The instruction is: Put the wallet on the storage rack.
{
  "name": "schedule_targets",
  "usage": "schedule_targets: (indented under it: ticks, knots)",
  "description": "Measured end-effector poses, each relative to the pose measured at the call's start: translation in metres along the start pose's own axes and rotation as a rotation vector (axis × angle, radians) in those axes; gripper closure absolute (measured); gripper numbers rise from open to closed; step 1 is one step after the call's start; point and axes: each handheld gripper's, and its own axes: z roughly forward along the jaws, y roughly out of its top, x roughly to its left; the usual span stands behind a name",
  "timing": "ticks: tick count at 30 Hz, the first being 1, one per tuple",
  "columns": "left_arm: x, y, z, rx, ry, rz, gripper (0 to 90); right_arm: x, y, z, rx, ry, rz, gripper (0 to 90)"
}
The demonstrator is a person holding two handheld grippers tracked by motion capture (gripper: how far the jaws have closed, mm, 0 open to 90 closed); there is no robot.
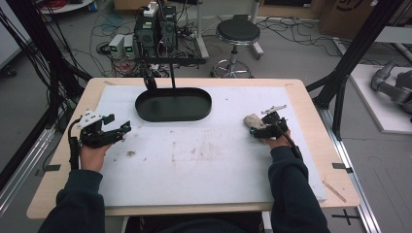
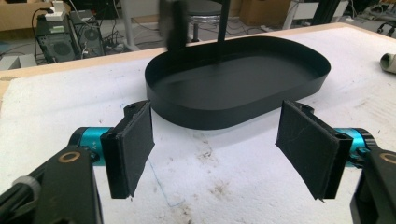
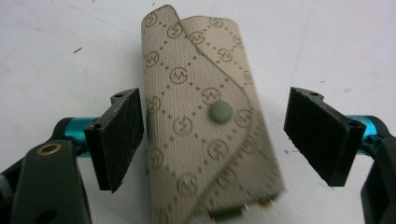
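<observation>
A beige patterned pouch [image 3: 205, 121] with a grey snap button lies folded on the white mat, at the table's right side [image 1: 251, 120]. My right gripper [image 3: 215, 140] stands open around it, one black pad on each side; the right pad is clearly off the fabric. From above, that gripper [image 1: 256, 128] points left at the pouch. My left gripper [image 1: 120, 124] hovers open at the table's left with nothing between its pads [image 2: 224, 149]. It faces a black oval tray [image 2: 224, 116], which sits at the back middle [image 1: 173, 119]. The pouch's end [image 2: 387, 62] peeks in at the far right.
A white foam mat [image 1: 194, 160] with brown stains covers the wooden table. A thin black post [image 1: 172, 73] rises from the tray's far side. Behind the table are a stool [image 1: 238, 31], computer boxes [image 1: 155, 29] and cables on the floor.
</observation>
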Motion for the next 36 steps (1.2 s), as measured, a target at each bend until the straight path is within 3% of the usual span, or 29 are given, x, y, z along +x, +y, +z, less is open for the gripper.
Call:
schedule_targets:
  ticks: [3,5,7,9,12,18,24,36]
  knots:
    - [0.001,-0.001,-0.001,-0.006,0.004,-0.007,27.0,-0.009,-0.004,0.008,0.002,0.065,0.056,18.5]
    - [0.003,-0.001,-0.002,-0.007,0.009,-0.012,27.0,-0.014,-0.006,0.008,-0.014,0.091,0.088,22.1]
    - [0.004,-0.001,-0.003,-0.008,0.009,-0.016,27.0,-0.013,-0.005,0.005,-0.002,0.069,0.073,31.2]
    - [0.004,-0.001,-0.003,-0.009,0.010,-0.017,27.0,-0.013,-0.004,0.002,0.006,0.081,0.073,35.0]
    - [0.003,-0.001,-0.003,-0.008,0.010,-0.013,27.0,-0.010,-0.002,-0.001,-0.027,0.121,0.065,36.8]
    - [0.003,-0.001,-0.003,-0.008,0.010,-0.013,27.0,0.011,0.016,-0.013,-0.172,0.147,-0.009,37.6]
    - [0.004,-0.001,-0.004,-0.011,0.015,-0.014,27.0,0.028,0.044,-0.016,-0.208,0.185,-0.039,37.7]
    - [0.006,-0.001,-0.007,-0.030,0.018,-0.016,27.0,0.070,0.107,-0.002,-0.289,0.244,-0.114,38.3]
